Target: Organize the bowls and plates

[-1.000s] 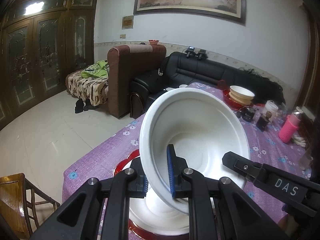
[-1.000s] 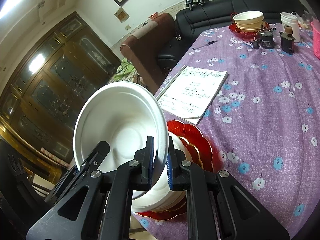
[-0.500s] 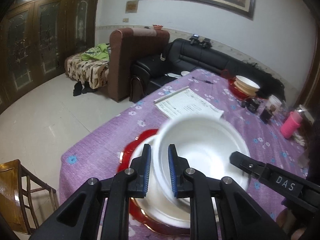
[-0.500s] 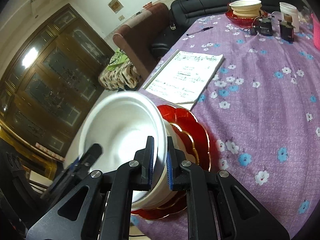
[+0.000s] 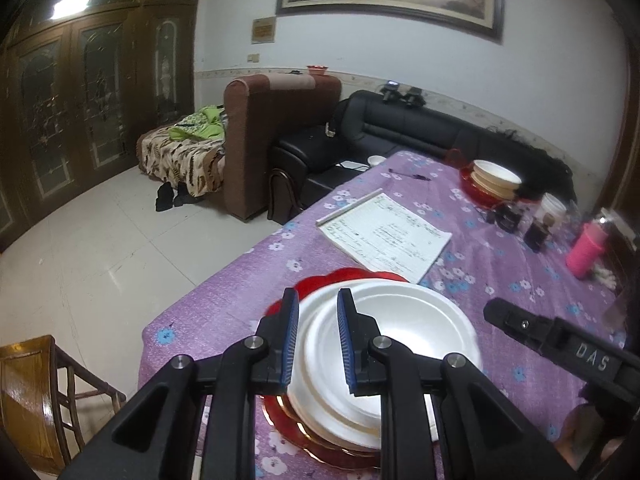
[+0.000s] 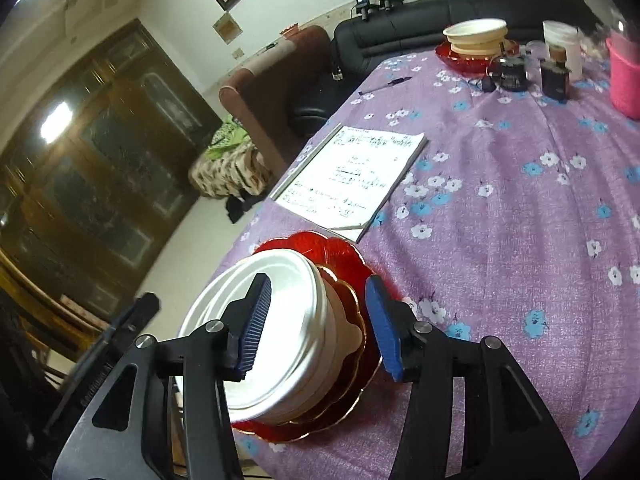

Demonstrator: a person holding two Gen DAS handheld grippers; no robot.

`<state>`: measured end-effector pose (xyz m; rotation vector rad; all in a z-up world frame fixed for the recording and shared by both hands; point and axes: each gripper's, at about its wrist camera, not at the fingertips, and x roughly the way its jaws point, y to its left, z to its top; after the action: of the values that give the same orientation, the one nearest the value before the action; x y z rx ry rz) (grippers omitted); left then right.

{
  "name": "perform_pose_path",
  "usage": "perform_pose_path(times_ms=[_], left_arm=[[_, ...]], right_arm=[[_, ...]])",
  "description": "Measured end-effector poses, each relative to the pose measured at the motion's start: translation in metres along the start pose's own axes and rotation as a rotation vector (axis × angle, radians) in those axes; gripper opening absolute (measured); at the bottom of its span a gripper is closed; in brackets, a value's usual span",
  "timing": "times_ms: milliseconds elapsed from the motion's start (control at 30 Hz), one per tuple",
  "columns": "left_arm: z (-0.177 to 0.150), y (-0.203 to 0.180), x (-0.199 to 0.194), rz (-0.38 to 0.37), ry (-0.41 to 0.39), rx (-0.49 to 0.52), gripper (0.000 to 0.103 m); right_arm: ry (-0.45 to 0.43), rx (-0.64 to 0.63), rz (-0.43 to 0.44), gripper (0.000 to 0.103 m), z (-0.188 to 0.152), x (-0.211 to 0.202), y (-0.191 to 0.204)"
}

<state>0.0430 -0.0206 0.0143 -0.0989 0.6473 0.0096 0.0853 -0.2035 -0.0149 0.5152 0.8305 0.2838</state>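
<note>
Bowls were what mattered here: a white bowl (image 5: 384,344) sat nested on a second white one, the pair stacked on a cream dish and a red scalloped plate (image 6: 344,252) at the near corner of the purple flowered tablecloth (image 6: 500,208). The left gripper (image 5: 318,342) straddled the top bowl's rim at about nine o'clock, its blue pads narrowly parted, and I could not tell whether they pressed the rim. The right gripper (image 6: 316,328) had just been opening, its jaws spread wide either side of the rim at three o'clock, touching nothing. My worry was the left side: if it drew back while gripping, it could drag or tilt the top bowl and unseat the stack so close to the table edge. At one o'clock lay one open notebook (image 5: 386,232), partly under the red plate's far edge. Farther off, around one to two o'clock, stood a second stack (image 6: 476,40) of cream bowls on a red plate; how many bowls I could not count. One pink cup (image 5: 586,250) stood near it.
</note>
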Motion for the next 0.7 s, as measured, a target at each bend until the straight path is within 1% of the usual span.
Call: perform_pose_path(times_ms=[33,67,100,133,167,200,267,300,367,467,700], left_arm=[[-0.001,-0.005,-0.001,-0.006,-0.001,0.012,0.024],[-0.002,-0.010,-0.003,-0.013,-0.005,0.025,0.036],[-0.003,-0.014,-0.005,-0.013,-0.013,0.033,0.054],[-0.003,-0.018,-0.008,-0.009,-0.026,0.040,0.063],[-0.004,-0.023,-0.013,-0.001,-0.052,0.049,0.075],[-0.005,-0.027,-0.019,0.006,-0.078,0.059,0.078],[-0.006,-0.035,-0.031,0.019,-0.137,0.087,0.080],[-0.006,-0.038,-0.035,0.026,-0.157,0.097,0.082],[-0.007,-0.044,-0.044,0.037,-0.189,0.120,0.084],[-0.008,-0.048,-0.047,0.036,-0.191,0.128,0.086],[-0.011,-0.050,-0.044,0.025,-0.143,0.113,0.087]], right_arm=[[-0.008,0.005,-0.004,0.050,0.000,-0.002,-0.002],[-0.011,0.002,-0.007,0.050,-0.001,-0.003,-0.004],[-0.017,0.002,-0.003,0.050,-0.001,-0.005,-0.006],[-0.031,0.004,0.008,0.050,-0.002,-0.009,-0.009],[-0.044,-0.002,0.014,0.050,-0.003,-0.013,-0.010],[-0.054,-0.013,0.014,0.050,-0.004,-0.015,-0.009],[-0.082,-0.036,0.004,0.050,-0.007,-0.023,-0.009],[-0.097,-0.043,0.006,0.050,-0.008,-0.028,-0.010],[-0.114,-0.055,0.018,0.050,-0.010,-0.035,-0.011],[-0.136,-0.068,0.026,0.050,-0.013,-0.044,-0.013],[-0.150,-0.085,0.048,0.050,-0.025,-0.057,-0.014]])
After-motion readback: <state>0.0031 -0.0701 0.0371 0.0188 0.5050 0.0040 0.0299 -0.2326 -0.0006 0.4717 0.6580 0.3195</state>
